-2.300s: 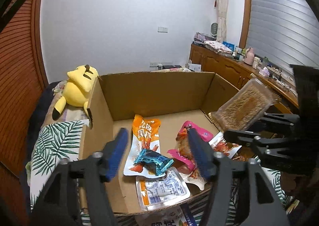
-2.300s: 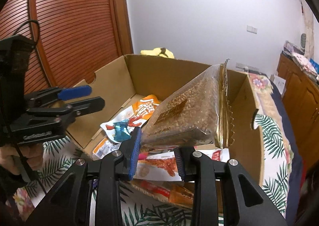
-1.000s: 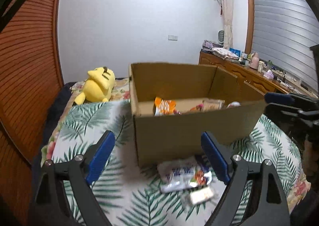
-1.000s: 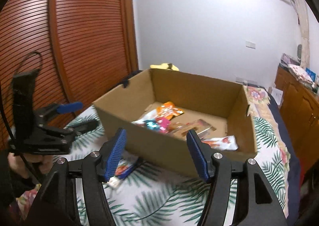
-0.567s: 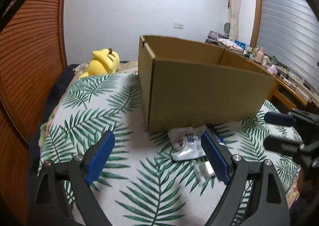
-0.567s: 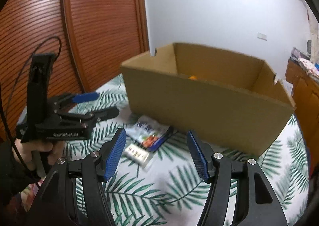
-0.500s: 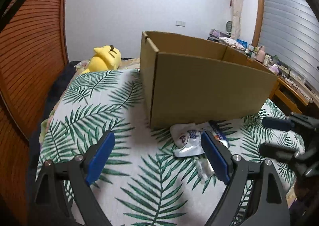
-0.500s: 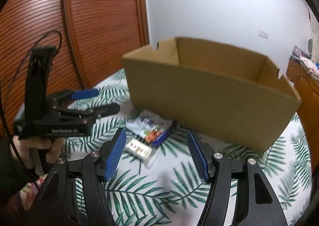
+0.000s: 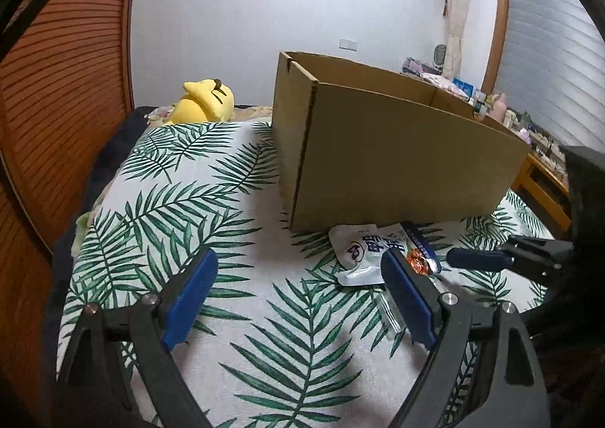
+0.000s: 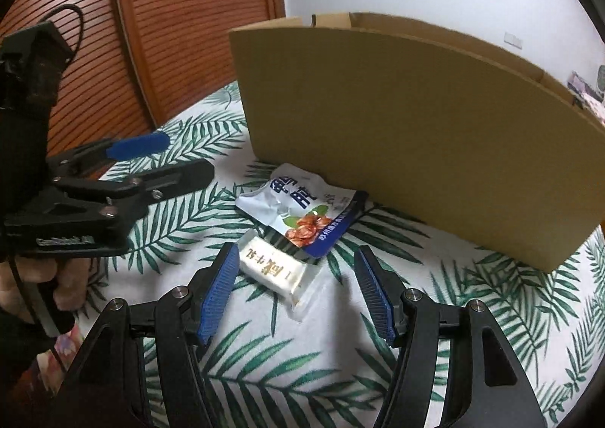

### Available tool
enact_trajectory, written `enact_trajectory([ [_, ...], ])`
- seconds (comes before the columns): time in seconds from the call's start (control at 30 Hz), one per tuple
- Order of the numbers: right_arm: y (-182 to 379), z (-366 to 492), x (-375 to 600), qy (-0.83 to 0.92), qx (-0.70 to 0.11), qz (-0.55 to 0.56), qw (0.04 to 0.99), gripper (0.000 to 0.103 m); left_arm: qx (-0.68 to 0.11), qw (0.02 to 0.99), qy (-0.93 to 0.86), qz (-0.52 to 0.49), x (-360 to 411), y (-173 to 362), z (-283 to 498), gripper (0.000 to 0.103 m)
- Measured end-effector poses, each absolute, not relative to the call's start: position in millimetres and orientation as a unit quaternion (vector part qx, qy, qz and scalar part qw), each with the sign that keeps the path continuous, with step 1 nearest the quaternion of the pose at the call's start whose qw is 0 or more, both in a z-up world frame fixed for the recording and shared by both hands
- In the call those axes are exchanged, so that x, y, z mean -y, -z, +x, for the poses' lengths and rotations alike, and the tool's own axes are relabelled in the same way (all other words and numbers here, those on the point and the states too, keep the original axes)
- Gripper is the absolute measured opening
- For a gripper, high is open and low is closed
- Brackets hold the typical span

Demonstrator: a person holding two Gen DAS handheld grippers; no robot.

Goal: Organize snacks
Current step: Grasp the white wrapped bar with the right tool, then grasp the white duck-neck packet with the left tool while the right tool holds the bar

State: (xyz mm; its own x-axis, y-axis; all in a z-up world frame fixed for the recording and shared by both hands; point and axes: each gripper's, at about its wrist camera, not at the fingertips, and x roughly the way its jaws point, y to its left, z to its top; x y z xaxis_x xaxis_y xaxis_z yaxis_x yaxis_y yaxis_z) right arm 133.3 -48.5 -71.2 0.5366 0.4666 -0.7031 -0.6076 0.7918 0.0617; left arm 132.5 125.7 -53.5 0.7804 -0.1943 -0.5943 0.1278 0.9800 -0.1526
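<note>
Your right gripper (image 10: 295,295) is open and empty, and the small white packet (image 10: 273,269) lies between its fingers, in front of the cardboard box (image 10: 416,133), with its long axis slanting across the gap. The blue-and-white pouch (image 10: 298,207) touches the packet, nearer to the box. Your left gripper (image 9: 298,299) is wide and empty, further from the packet. A second ago both grippers looked into the box from above; now they are low before its front wall.

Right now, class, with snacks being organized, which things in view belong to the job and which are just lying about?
Job:
brown cardboard box
white-and-blue foil snack pouch
small clear-wrapped white snack bar
right tool, open

Lying about:
yellow plush toy
palm-leaf bedspread
</note>
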Motion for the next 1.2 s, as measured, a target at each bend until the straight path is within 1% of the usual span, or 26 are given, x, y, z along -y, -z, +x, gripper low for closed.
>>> enact_trajectory([
  [0.27, 78.3, 139.4, 31.1, -0.331, -0.394, -0.121, 0.849, 0.064, -0.324, 0.941, 0.088, -0.05, -125.7, 55.0, 134.9, 0.089],
  [0.33, 78.9, 138.3, 28.9, -0.337, -0.396, -0.126, 0.845, 0.06, -0.325, 0.94, 0.088, -0.05, -125.5, 55.2, 135.1, 0.089],
  [0.4, 78.3, 135.2, 28.5, -0.346, -0.396, -0.131, 0.84, 0.05, -0.325, 0.94, 0.089, -0.049, -125.1, 55.1, 134.8, 0.089],
  [0.43, 78.3, 133.9, 27.7, -0.346, -0.395, -0.136, 0.84, 0.048, -0.325, 0.94, 0.089, -0.049, -125.1, 55.2, 134.8, 0.089],
  [0.5, 78.4, 130.6, 28.0, -0.349, -0.397, -0.146, 0.836, 0.042, -0.327, 0.94, 0.089, -0.048, -124.4, 55.6, 135.1, 0.089],
  [0.53, 78.5, 129.3, 28.3, -0.349, -0.398, -0.15, 0.835, 0.041, -0.327, 0.94, 0.089, -0.047, -124.1, 55.6, 135.1, 0.089],
  [0.57, 79.2, 128.1, 28.9, -0.348, -0.4, -0.155, 0.834, 0.034, -0.327, 0.94, 0.088, -0.045, -123.5, 55.5, 134.8, 0.089],
  [0.6, 80.1, 126.3, 31.4, -0.345, -0.398, -0.163, 0.834, 0.024, -0.327, 0.94, 0.088, -0.044, -123.0, 55.6, 135.3, 0.089],
  [0.63, 80.2, 123.7, 33.3, -0.345, -0.396, -0.166, 0.835, 0.022, -0.328, 0.94, 0.088, -0.043, -122.4, 55.7, 135.4, 0.089],
  [0.8, 81.0, 117.2, 48.6, -0.345, -0.386, -0.151, 0.842, 0.02, -0.329, 0.94, 0.09, -0.024, -113.7, 54.5, 136.0, 0.089],
  [1.0, 71.8, 103.0, 85.4, -0.34, -0.36, -0.108, 0.862, 0.02, -0.332, 0.936, 0.116, -0.019, -92.5, 50.0, 140.0, 0.089],
  [1.2, 62.5, 106.7, 112.0, -0.312, -0.342, -0.093, 0.882, 0.02, -0.347, 0.928, 0.133, 0.003, -65.7, 46.6, 153.5, 0.089],
])
